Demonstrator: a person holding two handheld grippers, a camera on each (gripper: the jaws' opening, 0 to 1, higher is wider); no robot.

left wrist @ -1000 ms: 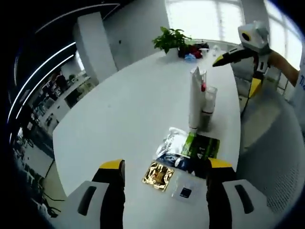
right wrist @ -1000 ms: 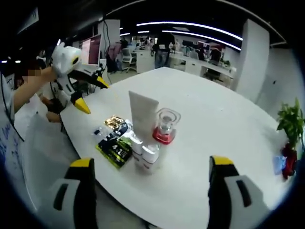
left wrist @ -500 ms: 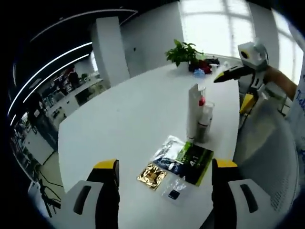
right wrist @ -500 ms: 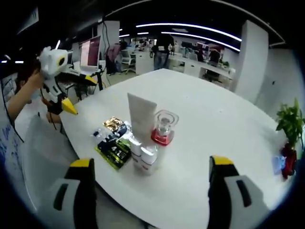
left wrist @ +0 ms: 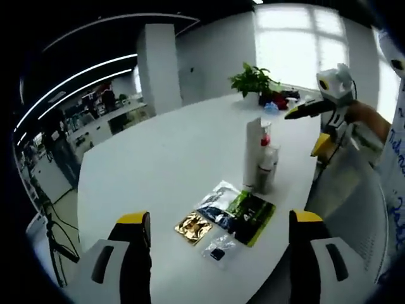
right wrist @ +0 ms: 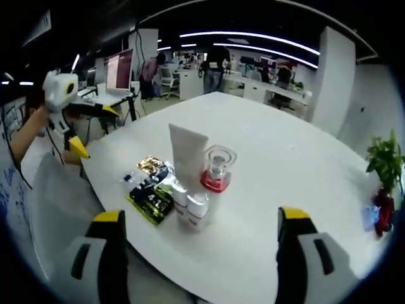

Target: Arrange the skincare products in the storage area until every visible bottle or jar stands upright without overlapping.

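A white tube (right wrist: 188,166), a clear red-based bottle (right wrist: 217,168) and a small white jar (right wrist: 199,208) are being seen upright, bunched together on the white table (right wrist: 285,171), well ahead of the right gripper (right wrist: 199,237), which is being held spread and empty. Flat sachets (left wrist: 223,215) are lying just ahead of the left gripper (left wrist: 220,225), also being held wide, with nothing grasped.

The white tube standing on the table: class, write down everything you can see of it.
The white tube is tall, flat-sided and plain, plastic by its look. It stands upright on its cap, with the broad crimped end on top. It is on the white table, near the edge, in a tight cluster with a red-based clear bottle and a small white bottle; whether they touch is unclear. Flat sachets lie beside its foot.
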